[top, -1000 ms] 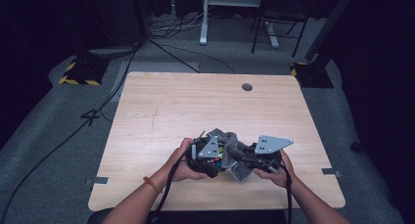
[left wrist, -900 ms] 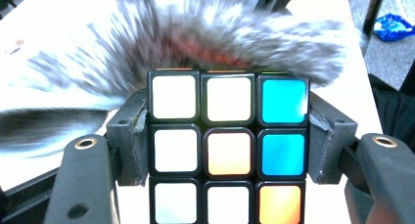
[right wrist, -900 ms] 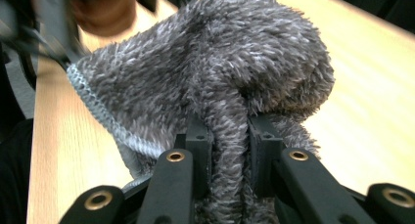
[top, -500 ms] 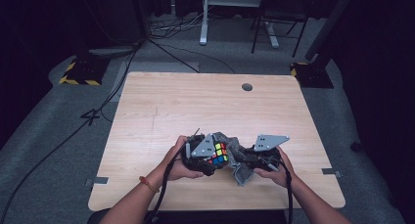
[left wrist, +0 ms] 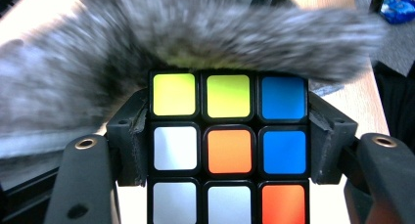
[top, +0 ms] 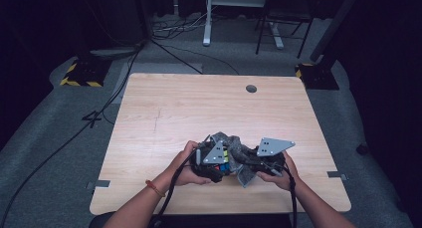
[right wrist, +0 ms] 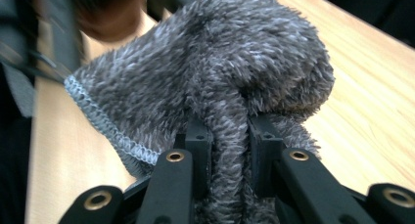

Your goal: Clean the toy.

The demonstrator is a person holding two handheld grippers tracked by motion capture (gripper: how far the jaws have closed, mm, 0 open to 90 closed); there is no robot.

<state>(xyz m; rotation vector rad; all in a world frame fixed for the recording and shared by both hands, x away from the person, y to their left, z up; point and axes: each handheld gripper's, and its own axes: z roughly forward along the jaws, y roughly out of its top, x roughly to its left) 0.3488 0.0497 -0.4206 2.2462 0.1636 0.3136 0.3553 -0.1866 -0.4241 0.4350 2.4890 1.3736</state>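
Note:
My left gripper is shut on a Rubik's cube near the table's front edge. In the left gripper view the cube sits squeezed between the two pads, showing yellow, blue, white and orange squares. A grey fluffy cloth lies blurred across the cube's far top edge. My right gripper is shut on a fold of that cloth, which bulges above the jaws. From above, the cloth bridges the two grippers, and the right gripper points left toward the cube.
The wooden table has a round cable hole at the back. Both hands hold the grippers close to the front edge. Cables and a desk frame stand on the floor beyond the table.
The cloth has shifted over the cube: half a second ago the cube's coloured face showed more openly from above. Both hands stay in nearly the same spot.

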